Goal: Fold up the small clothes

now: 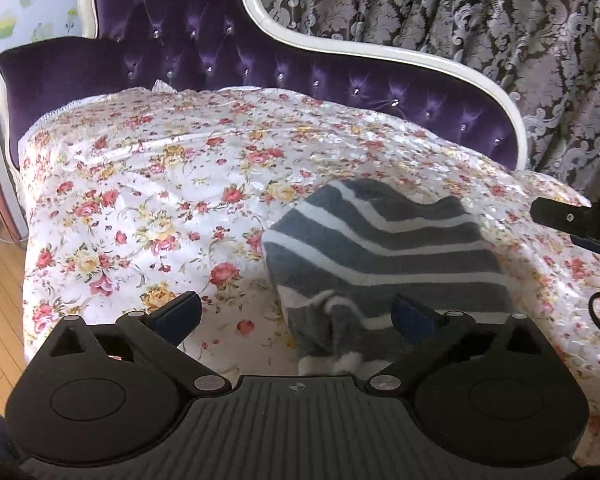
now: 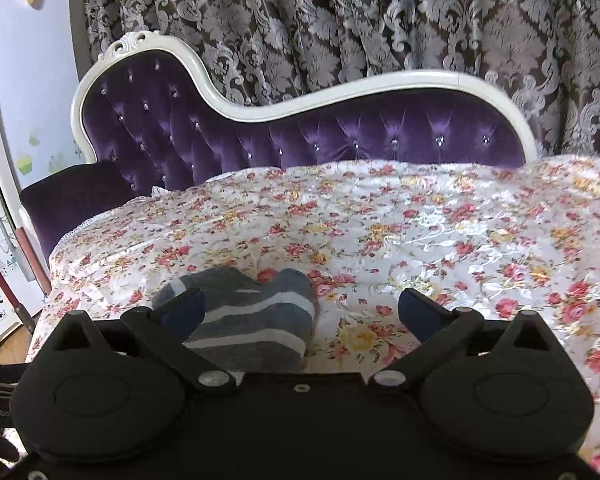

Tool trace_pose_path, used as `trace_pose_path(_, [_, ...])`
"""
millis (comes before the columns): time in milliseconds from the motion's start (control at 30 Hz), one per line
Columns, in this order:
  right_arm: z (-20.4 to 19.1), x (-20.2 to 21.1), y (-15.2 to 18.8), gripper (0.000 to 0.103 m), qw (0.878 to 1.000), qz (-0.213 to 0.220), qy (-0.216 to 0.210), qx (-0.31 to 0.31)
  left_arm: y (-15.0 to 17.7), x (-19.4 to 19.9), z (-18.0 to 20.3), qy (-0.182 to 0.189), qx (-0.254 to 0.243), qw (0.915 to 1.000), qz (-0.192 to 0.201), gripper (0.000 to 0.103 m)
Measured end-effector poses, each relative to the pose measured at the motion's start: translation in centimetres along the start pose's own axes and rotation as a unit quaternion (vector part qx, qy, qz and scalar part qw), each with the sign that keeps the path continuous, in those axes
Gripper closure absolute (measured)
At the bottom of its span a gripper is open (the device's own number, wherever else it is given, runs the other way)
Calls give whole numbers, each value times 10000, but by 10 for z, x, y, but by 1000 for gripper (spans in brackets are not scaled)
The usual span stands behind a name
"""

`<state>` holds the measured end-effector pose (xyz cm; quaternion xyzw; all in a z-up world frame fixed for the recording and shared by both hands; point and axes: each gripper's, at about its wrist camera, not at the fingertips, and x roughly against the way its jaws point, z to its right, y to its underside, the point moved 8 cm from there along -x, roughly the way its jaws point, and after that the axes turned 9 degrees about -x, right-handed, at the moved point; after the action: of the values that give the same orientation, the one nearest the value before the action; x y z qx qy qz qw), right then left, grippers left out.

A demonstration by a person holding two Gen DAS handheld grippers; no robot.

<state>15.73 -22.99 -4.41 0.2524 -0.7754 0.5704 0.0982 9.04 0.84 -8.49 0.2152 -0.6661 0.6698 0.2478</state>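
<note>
A small grey garment with white stripes [image 1: 384,248] lies folded on the floral cover [image 1: 160,184] of the chaise. My left gripper [image 1: 296,314] is open and empty, just in front of the garment's near edge, its right finger over the cloth. In the right wrist view the same garment [image 2: 256,320] lies at the lower left, behind my left finger. My right gripper [image 2: 300,312] is open and empty above the floral cover [image 2: 460,248]. The right gripper's fingertip [image 1: 560,214] shows at the right edge of the left wrist view.
The purple tufted backrest with white frame [image 2: 300,140] runs along the far side. A patterned curtain [image 2: 380,20] hangs behind. Wooden floor [image 1: 0,300] and a wall with stickers [image 1: 28,8] lie to the left.
</note>
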Motion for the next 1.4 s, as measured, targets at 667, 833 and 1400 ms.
trace_pose_path(667, [-26, 57, 37, 0, 9994, -192, -113, 262, 12, 56, 32, -397, -716, 9966, -16, 1])
trace_pose_path(833, [-30, 66, 41, 1, 9993, -211, -161, 245, 13, 65, 36, -522, -782, 9956, -25, 1])
trace_pose_path(1400, [-32, 79, 66, 1, 9982, -431, 408, 124, 36, 55, 30, -333, -401, 9969, -595, 1])
